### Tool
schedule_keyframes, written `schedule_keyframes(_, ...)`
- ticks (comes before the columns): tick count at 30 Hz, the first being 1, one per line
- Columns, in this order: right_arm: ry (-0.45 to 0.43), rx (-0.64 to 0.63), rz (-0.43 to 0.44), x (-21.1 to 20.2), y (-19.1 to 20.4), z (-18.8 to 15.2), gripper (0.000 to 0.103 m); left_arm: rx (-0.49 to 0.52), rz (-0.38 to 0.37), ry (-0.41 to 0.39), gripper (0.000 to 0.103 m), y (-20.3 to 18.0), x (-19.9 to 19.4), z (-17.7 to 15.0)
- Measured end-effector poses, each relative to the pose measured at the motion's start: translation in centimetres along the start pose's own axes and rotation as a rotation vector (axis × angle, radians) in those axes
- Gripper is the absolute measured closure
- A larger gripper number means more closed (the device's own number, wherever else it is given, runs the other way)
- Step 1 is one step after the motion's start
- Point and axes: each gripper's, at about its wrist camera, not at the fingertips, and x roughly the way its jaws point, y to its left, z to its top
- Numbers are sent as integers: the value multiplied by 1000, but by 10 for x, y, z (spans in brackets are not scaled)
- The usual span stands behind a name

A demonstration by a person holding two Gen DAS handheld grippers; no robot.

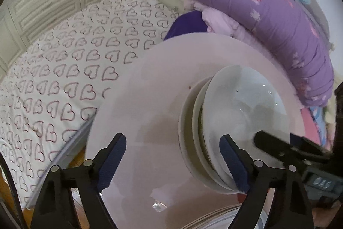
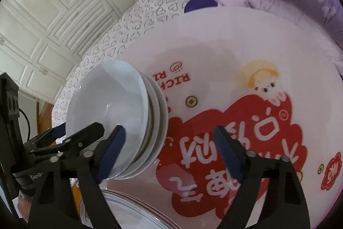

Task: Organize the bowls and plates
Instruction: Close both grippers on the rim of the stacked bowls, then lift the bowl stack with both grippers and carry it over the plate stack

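A stack of white bowls (image 1: pixel 235 104) (image 2: pixel 107 104) stands on a round pink table (image 1: pixel 150 89) (image 2: pixel 214 35). My left gripper (image 1: pixel 173 161) is open over the table. Its right pad overlaps the near rim of the stack, and its left pad hangs over bare tabletop. My right gripper (image 2: pixel 169 153) is open too, with its left pad against the stack's near rim and its right pad over the red print. Each view shows the other gripper's fingers (image 1: pixel 274 145) (image 2: pixel 85 132) reaching over the top bowl's rim from the opposite side. Nothing is clamped.
A plate with a striped rim (image 1: pixel 214 219) (image 2: pixel 128 207) lies at the table's near edge, below the grippers. Behind the table are a bed with a heart-print sheet (image 1: pixel 75 61), a rolled purple duvet (image 1: pixel 268 14) and white wardrobe doors (image 2: pixel 42 14).
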Motion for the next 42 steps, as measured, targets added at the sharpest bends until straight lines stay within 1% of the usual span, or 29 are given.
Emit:
schedule_keyframes(1, 10, 6, 12, 3, 0, -1, 30, -5, -7, 6, 25, 2, 2, 2)
schedule_keyframes(3, 31, 31, 54, 10, 0, -1, 39, -22, -45, 17, 34, 6, 7, 5)
schedule_keyframes(4, 34, 40, 72, 11, -1, -1, 48, -26, -56, 14, 36, 10, 7, 7)
schedule_keyframes(5, 37, 45, 92, 12, 1, -1, 56, -26, -75, 15, 45, 10, 7, 9)
schedule_keyframes(6, 35, 46, 109, 12, 3, -1, 61, -21, -92, 15, 56, 10, 6, 11)
schedule_keyframes(7, 33, 43, 101, 11, 6, -1, 61, -12, -103, 14, 64, 9, 4, 12)
schedule_keyframes(8, 28, 35, 85, 10, 9, -1, 61, 1, -93, 12, 72, 7, 1, 11)
schedule_keyframes(9, 21, 27, 64, 9, 13, -2, 62, 8, -68, 4, 73, 6, -1, 10)
schedule_keyframes(13, 11, 52, 64, 7, 10, -4, 65, -6, -78, -1, 73, 13, -4, 9)
schedule_keyframes(17, 6, 57, 46, 4, 11, -5, 68, -18, -77, 3, 73, 15, -8, 5)
schedule_keyframes(26, -7, 61, 43, -4, 14, -11, 74, -26, -76, -8, 76, 4, -18, -4)
schedule_keyframes(31, -17, 63, 41, -11, 15, -13, 75, -19, -78, -15, 76, 0, -26, -9)
schedule_keyframes(37, -3, 76, 28, -6, 10, -18, 75, -20, -74, 13, 76, -2, -20, -15)
schedule_keyframes(38, -8, 75, 31, -5, 8, -19, 75, -15, -72, 4, 74, -2, -20, -14)
schedule_keyframes(40, -8, 74, 33, -5, 8, -19, 75, 0, -64, 3, 75, -4, -19, -13)
schedule_keyframes(41, -4, 73, 37, -5, 8, -19, 72, 7, -60, 6, 74, -6, -18, -13)
schedule_keyframes(42, -4, 72, 39, -5, 9, -18, 71, 15, -52, 7, 70, -7, -17, -12)
